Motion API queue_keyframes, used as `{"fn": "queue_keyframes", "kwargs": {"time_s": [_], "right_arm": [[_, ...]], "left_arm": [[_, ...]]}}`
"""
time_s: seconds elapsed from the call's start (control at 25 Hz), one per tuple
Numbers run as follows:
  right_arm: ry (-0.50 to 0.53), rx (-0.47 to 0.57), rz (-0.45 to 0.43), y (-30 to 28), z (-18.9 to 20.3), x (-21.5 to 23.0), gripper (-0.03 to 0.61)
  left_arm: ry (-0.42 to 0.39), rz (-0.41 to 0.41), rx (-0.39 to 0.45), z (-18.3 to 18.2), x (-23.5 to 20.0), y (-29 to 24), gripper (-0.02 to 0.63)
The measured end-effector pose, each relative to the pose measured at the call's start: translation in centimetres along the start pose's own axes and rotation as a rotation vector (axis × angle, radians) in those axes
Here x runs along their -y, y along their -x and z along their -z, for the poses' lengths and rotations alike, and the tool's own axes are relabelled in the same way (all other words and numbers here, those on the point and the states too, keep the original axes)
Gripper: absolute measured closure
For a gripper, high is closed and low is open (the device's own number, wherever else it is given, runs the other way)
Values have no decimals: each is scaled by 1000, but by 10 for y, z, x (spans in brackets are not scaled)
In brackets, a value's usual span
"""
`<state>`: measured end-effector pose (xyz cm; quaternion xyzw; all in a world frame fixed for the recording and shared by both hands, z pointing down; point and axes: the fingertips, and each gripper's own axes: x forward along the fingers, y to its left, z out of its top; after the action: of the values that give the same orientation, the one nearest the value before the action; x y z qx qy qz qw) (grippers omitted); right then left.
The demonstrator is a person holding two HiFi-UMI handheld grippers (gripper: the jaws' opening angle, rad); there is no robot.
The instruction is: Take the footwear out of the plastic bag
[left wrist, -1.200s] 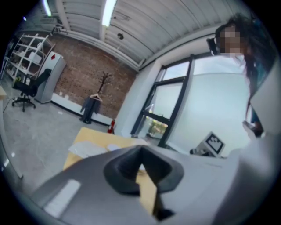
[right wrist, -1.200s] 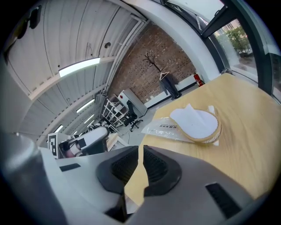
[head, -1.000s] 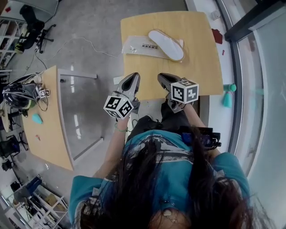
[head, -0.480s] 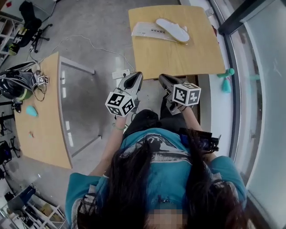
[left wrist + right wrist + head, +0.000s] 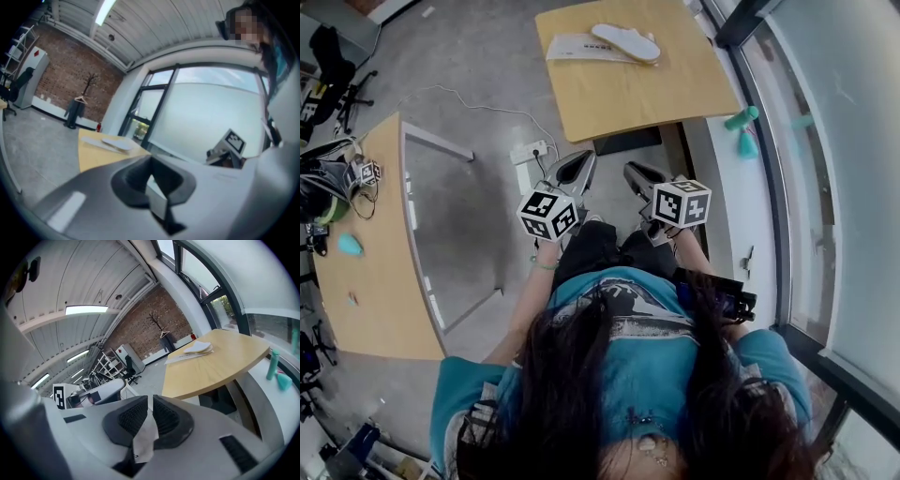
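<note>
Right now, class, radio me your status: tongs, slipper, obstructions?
Left tongs, right tongs shut, short of table. Slipper out, partly on bag. Nothing in the way.

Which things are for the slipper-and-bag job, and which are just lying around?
For the job:
white slipper
plastic bag
Both are on the far table.

Just lying about:
teal bottle by the window
white power strip on the floor
small teal thing on the left desk

Near half of the table point(image 5: 647, 94) is left bare. Far edge is taken up by slipper point(image 5: 625, 42) and plastic bag point(image 5: 572, 47). Floor before it is open, bar a power strip point(image 5: 528, 153). Right is closed off by window ledge point(image 5: 727, 202), left by second desk point(image 5: 370, 272).
</note>
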<state>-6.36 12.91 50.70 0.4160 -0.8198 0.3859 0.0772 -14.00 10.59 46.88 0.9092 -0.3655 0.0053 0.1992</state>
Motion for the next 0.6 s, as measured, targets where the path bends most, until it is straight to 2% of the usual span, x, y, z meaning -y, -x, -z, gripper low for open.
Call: {"fn": "queue_keyframes", "kwargs": {"time_s": [0.4,0.6], "right_arm": [[-5,45,11,89,45,3,535],[-24,32,9,139,99,3,538]], "left_arm": [[-13,33,-25,29,94,22,615],[-21,-23,-37,63,147,57,615]]}}
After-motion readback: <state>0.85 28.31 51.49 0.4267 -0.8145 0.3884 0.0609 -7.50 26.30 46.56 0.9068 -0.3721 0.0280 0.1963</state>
